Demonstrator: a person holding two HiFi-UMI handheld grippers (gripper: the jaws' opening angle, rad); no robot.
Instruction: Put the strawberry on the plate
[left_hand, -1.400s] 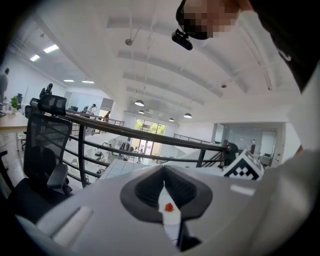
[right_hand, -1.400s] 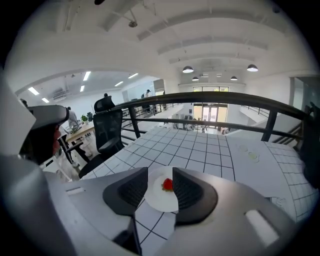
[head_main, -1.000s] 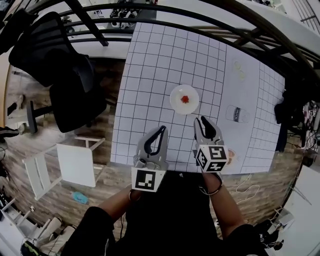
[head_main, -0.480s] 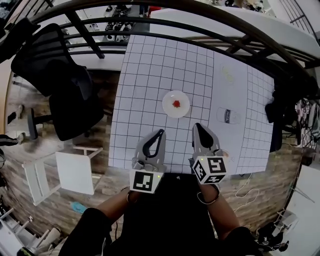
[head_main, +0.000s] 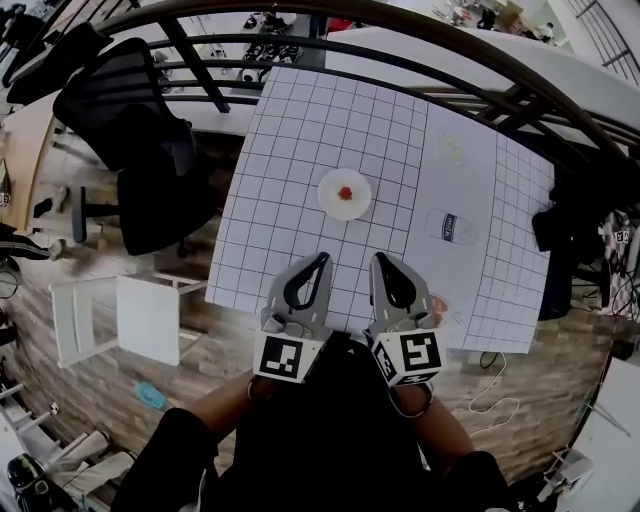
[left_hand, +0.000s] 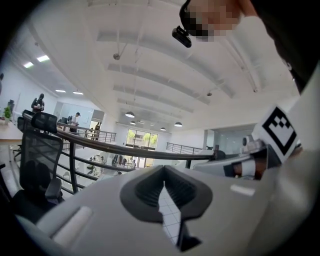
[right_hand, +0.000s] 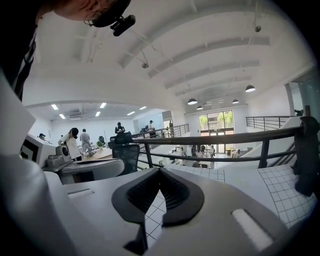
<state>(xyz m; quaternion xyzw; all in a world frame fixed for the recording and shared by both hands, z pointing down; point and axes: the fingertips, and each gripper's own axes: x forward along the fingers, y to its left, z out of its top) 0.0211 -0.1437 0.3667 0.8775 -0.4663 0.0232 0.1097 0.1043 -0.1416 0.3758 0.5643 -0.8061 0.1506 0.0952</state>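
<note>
A small red strawberry (head_main: 346, 193) lies in the middle of a white round plate (head_main: 331, 184) on the gridded white table (head_main: 290, 150). Both grippers hover over the table's near edge, well short of the plate. My left gripper (head_main: 323, 259) is shut with nothing in it, and in the left gripper view its dark pads (left_hand: 150, 192) meet at the tips. My right gripper (head_main: 380, 258) is shut and empty too, and its pads (right_hand: 175, 195) touch in the right gripper view. Neither gripper view shows the plate.
A black office chair (head_main: 140, 130) and a white stool (head_main: 125, 320) stand left of the table. A dark railing (head_main: 420, 55) runs along the far side. Printed pictures (head_main: 446, 226) lie flat on the table's right part, and black items (head_main: 560, 230) hang at its right edge.
Both grippers have drawn back from the plate toward the table's near edge and my body. The strawberry stays on the plate.
</note>
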